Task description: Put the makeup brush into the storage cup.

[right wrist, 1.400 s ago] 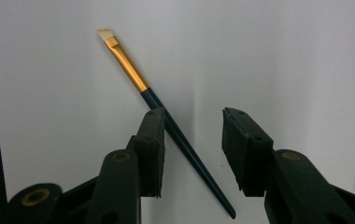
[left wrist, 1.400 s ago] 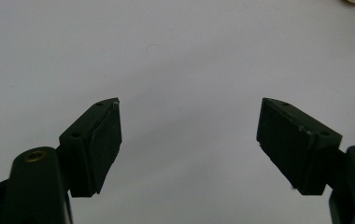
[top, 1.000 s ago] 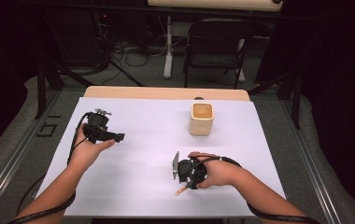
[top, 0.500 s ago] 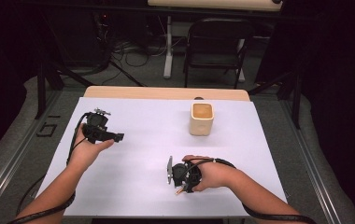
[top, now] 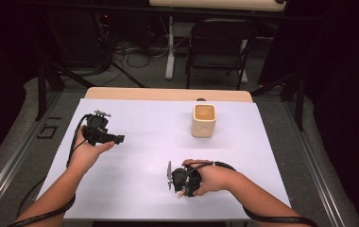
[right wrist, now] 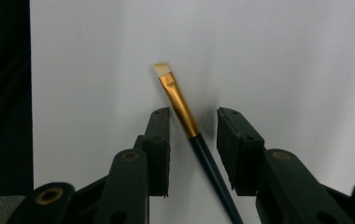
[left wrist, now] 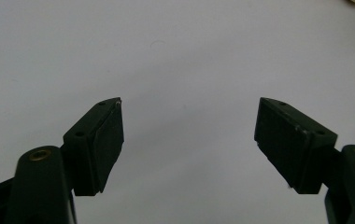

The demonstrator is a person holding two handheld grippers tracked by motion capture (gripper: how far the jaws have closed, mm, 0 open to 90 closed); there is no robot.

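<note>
Your right gripper (right wrist: 193, 128) has just been closing its matte black jaws around a slim brush (right wrist: 185, 109), not yet pinching its dark handle; gold ferrule and pale angled bristles lie on the smooth white table (top: 140, 142). Your left gripper (left wrist: 189, 126) stands wide, empty. A squarish cream cup (top: 204, 120) sits beyond.

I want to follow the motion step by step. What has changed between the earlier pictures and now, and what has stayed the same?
The right gripper has slid a little toward the table's near edge, and its jaws have just been closing around the paintbrush, which lies between them; the pads do not press it yet. The left gripper stayed open in place, and the cup did not move.
</note>
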